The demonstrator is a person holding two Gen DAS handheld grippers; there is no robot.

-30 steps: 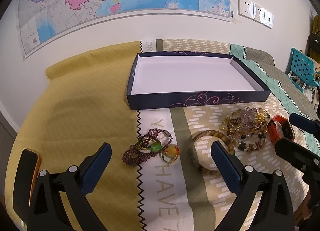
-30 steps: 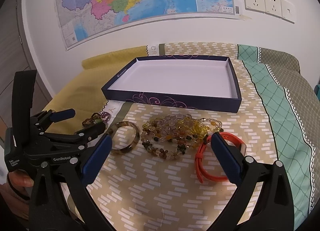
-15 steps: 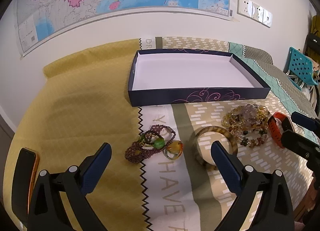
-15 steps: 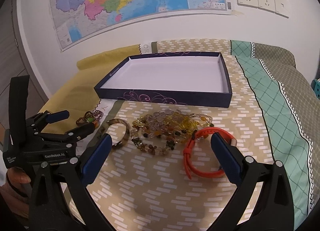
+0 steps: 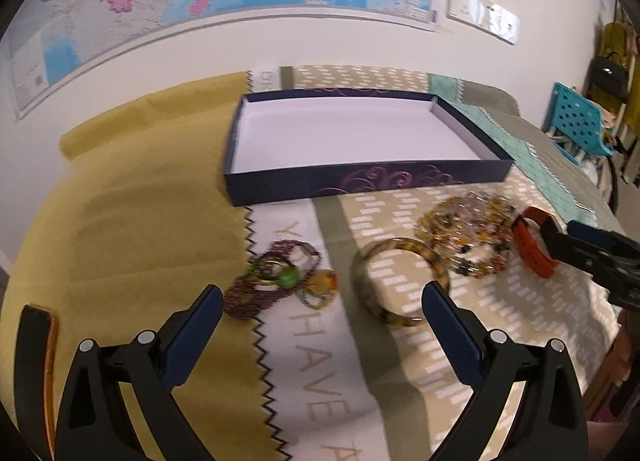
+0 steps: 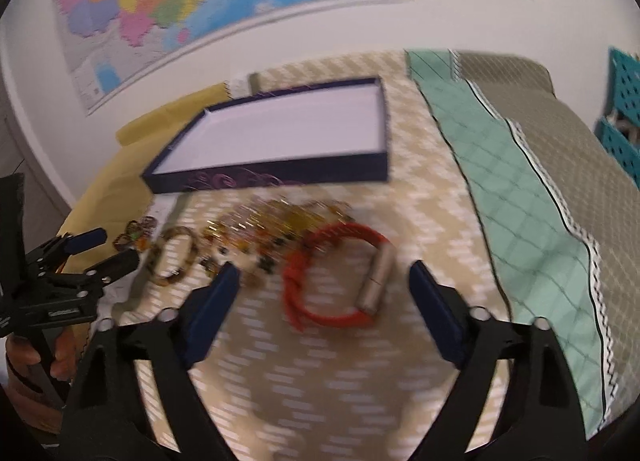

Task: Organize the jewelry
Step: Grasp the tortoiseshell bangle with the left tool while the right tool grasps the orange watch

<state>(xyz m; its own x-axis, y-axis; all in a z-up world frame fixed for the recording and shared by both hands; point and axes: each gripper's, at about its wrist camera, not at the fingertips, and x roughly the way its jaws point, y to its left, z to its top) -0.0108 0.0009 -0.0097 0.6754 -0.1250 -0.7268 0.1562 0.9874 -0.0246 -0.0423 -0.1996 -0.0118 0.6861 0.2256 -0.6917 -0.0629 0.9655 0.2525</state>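
Right wrist view, left to right. At the left edge, the left gripper [image 6: 102, 247] stands with jaws apart and empty, beside the purple bead cluster [image 6: 138, 231]. Next lie the tortoiseshell bangle [image 6: 176, 259], then the heap of amber and clear beads [image 6: 276, 227], then the orange bracelet [image 6: 334, 273], all on the patterned cloth [image 6: 400, 361]. The orange bracelet lies in the lower centre of the frame, just ahead of the right gripper [image 6: 324, 285] and between the lines of its fingers; its long axis runs from upper left to lower right, with the metal clasp [image 6: 376, 279] on the right-hand side. The jaws have just been closing from full spread, yet their pads stand clear of the bracelet and nothing is gripped. The dark box [image 6: 384, 125], white inside and holding nothing, sits in the upper centre, beyond the jewellery. Judgement: the right hand is the nearer to the orange bracelet, and the coming move turns on that alignment.
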